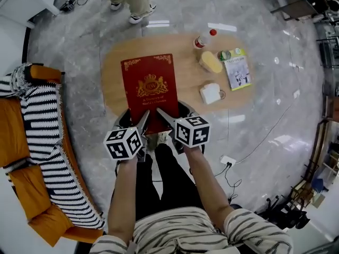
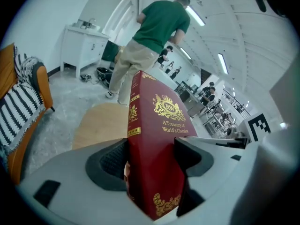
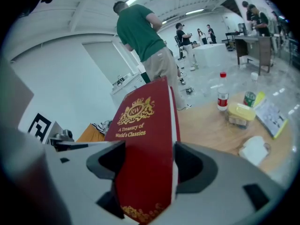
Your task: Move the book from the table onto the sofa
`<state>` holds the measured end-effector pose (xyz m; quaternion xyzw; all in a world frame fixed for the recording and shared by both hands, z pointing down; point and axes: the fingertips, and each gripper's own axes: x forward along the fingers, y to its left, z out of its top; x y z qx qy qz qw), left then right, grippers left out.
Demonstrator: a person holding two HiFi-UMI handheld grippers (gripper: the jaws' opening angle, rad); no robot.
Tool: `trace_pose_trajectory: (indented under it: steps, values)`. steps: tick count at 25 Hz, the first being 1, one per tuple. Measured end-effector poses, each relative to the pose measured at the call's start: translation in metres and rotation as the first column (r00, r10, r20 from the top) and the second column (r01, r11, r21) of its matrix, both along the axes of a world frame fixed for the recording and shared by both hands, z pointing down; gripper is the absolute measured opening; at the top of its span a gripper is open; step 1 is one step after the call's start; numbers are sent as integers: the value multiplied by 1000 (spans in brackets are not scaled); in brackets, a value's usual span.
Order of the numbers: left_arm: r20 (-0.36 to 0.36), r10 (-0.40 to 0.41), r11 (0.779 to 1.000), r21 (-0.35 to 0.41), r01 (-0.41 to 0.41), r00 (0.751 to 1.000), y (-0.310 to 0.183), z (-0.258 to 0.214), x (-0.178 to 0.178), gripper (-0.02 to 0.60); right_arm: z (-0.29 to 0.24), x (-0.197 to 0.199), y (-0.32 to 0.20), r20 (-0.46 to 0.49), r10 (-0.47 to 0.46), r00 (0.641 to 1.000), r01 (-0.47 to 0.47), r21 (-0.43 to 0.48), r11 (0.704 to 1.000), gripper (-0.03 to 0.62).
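1. Both your forearms reach straight forward, side by side, and the two grippers angle inward to meet at the near edge of the book (image 1: 150, 91)
2. Your left gripper (image 1: 143, 119) is clamped on the near corner by the spine, with a jaw against each cover
3. Your right gripper (image 1: 160, 114) is clamped the same way on the near corner by the page edges
4. The book is cover up over the table (image 1: 183, 62), with its near edge past the rim; you can't tell whether it touches the wood
5. The sofa (image 1: 13, 142) stands to your left, well apart from the book
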<state>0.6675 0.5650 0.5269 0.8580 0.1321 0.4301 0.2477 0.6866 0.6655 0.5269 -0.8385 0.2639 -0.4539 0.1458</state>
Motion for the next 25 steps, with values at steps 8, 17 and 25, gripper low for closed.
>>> trace_pose_trajectory:
  steps: [8, 17, 25]
  values:
    - [-75, -30, 1000, 1, 30, 997, -12, -98, -15, 314, -99, -12, -13, -71, -25, 997, 26, 8, 1000, 345]
    - [-171, -41, 999, 25, 46, 984, -35, -188, -38, 314, -189, -33, -37, -164, -58, 985, 62, 18, 998, 345]
    - [-274, -113, 992, 22, 123, 955, -58, -253, -60, 313, -258, -47, -61, -275, -135, 952, 146, 17, 989, 345]
